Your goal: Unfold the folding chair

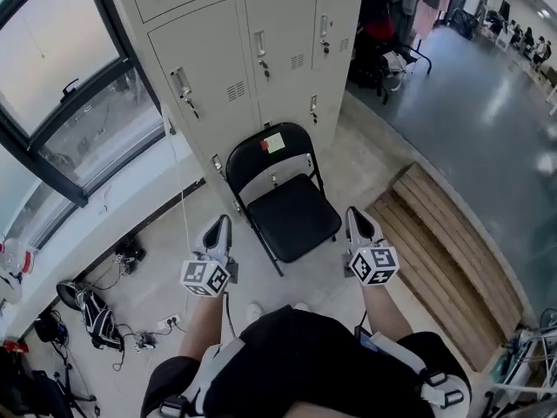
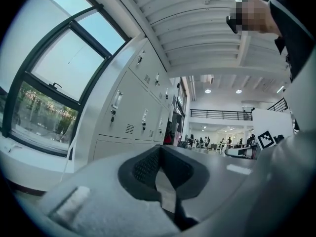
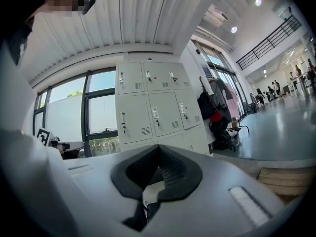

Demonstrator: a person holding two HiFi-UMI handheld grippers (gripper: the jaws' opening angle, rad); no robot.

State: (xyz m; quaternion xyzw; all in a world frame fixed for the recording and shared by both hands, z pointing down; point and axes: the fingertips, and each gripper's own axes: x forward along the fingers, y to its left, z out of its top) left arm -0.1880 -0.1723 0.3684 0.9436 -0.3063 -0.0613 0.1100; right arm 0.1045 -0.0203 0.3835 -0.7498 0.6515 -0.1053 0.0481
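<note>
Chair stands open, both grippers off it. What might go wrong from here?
The chair stands with its back close to the lockers; a push may knock them together. Loose cables at the left are a trip hazard. The wooden boards at the right may catch a chair leg.

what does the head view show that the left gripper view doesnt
Head view only: the black folding chair, standing unfolded on the floor, and the wooden boards beside it. Left gripper view only: the ribbed ceiling and a balcony railing far off. Both: the pale metal lockers and the dark-framed window.
</note>
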